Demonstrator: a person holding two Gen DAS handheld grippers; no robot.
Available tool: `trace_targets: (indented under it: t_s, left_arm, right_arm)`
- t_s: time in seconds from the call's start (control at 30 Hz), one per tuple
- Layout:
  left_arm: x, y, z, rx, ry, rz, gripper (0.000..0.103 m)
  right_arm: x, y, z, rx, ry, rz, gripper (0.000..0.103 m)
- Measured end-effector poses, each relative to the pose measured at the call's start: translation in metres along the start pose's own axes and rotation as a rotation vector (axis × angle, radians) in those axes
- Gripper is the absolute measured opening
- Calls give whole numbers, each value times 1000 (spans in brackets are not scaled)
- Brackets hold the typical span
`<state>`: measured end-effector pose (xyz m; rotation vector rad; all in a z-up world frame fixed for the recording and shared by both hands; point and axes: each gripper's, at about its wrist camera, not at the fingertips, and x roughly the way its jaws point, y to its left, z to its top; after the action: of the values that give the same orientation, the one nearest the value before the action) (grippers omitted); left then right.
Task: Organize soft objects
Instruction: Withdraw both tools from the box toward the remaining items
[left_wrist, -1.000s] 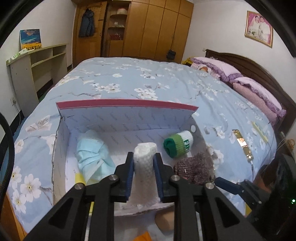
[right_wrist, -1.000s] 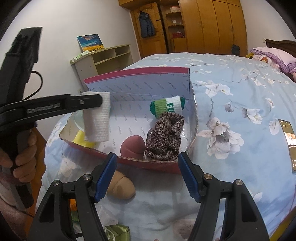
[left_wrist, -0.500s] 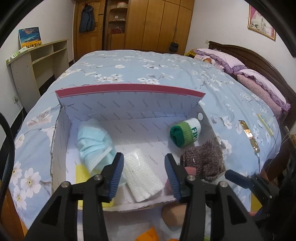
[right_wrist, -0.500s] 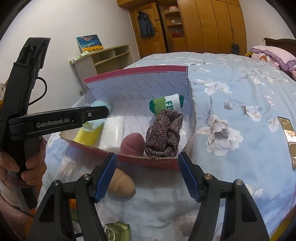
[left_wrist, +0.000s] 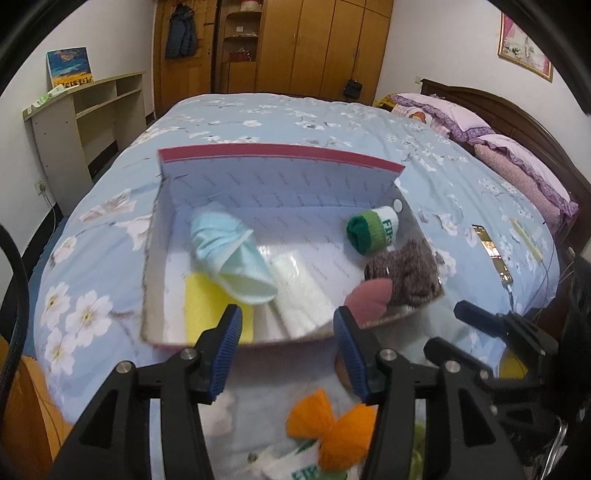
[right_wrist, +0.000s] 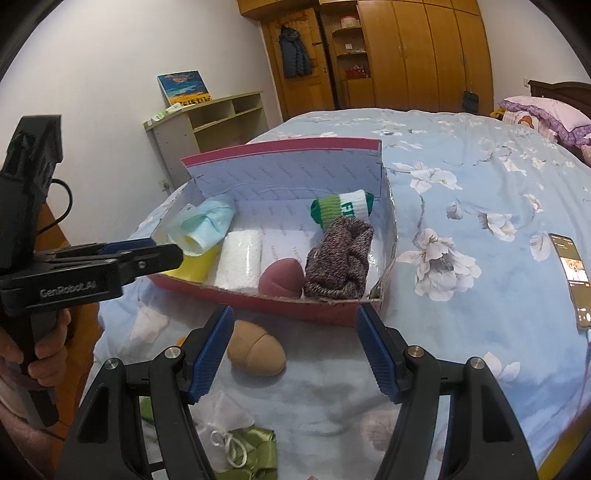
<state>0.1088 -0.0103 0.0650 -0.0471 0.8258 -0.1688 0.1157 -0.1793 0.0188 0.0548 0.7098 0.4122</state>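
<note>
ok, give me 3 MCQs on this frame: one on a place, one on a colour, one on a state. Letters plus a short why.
1. Where does the white gauze roll lie?
A. In the box, between the yellow sponge and the maroon sponge
B. On the blanket in front of the box
C. Between the left tongs

2. What colour is the cuff of the rolled sock printed with letters?
A. Orange
B. Green
C. Purple

3. What state are the left tongs in?
A. Shut on the gauze roll
B. Shut on the mask
C. Open, nothing between them

Answers:
1 A: the right wrist view shows the roll lying inside the box between the two sponges.
2 B: the sock's rolled end is green, in both views.
3 C: the jaws have just been opening, and the blue pads stand apart in front of the box with nothing between them.
</note>
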Motion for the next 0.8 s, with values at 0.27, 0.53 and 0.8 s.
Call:
trace_targets:
  t_s: [0.27, 0.53, 0.8]
  left_arm:
    - [-26, 9, -31, -3, 18, 4, 54]
    - [-37, 15, -59, -19, 42, 5, 54]
    - [-45, 15, -85, -4, 68, 14, 54]
  right_arm:
    - [-14, 12, -14, -4, 13, 0, 70]
    - [-21, 20, -32, -13, 39, -6, 70]
    - [-24, 26, -46, -15, 62, -6, 70]
